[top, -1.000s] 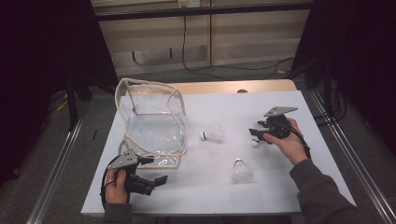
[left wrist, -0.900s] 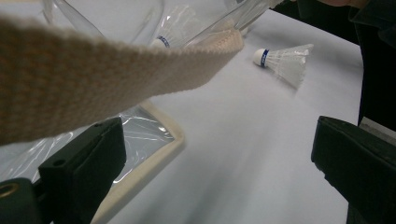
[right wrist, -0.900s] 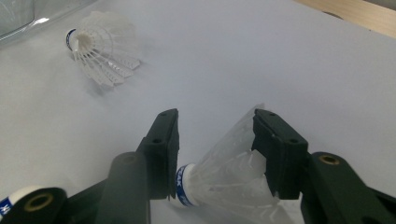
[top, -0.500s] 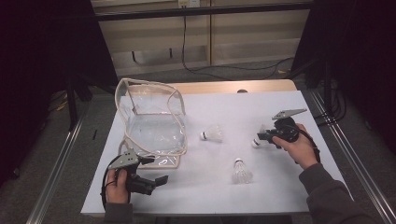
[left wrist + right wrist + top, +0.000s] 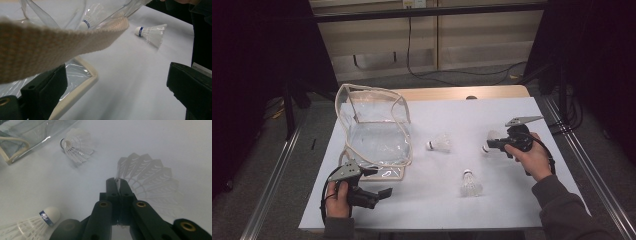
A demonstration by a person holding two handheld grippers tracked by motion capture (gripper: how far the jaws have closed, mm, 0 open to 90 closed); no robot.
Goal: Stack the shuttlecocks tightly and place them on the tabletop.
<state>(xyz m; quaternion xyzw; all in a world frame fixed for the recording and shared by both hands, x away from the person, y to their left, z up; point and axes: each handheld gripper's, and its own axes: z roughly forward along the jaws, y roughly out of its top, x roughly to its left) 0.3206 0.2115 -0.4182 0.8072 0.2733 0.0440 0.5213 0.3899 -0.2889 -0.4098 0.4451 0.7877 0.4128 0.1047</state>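
White tabletop [image 5: 512,200]: right gripper [image 5: 117,181] clamped on shuttlecock [image 5: 147,180] feathers (left gripper [image 5: 379,195] agape beside clear bag [image 5: 377,140]).

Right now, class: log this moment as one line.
right tongs: just closed on shuttlecock feathers | left tongs: open, beside clear bag | two shuttlecocks loose on table

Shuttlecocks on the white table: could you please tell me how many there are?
3: one lies beside the clear bag, one lies nearer the person, and one is pinched by its feathers in the right gripper. None seems hidden.
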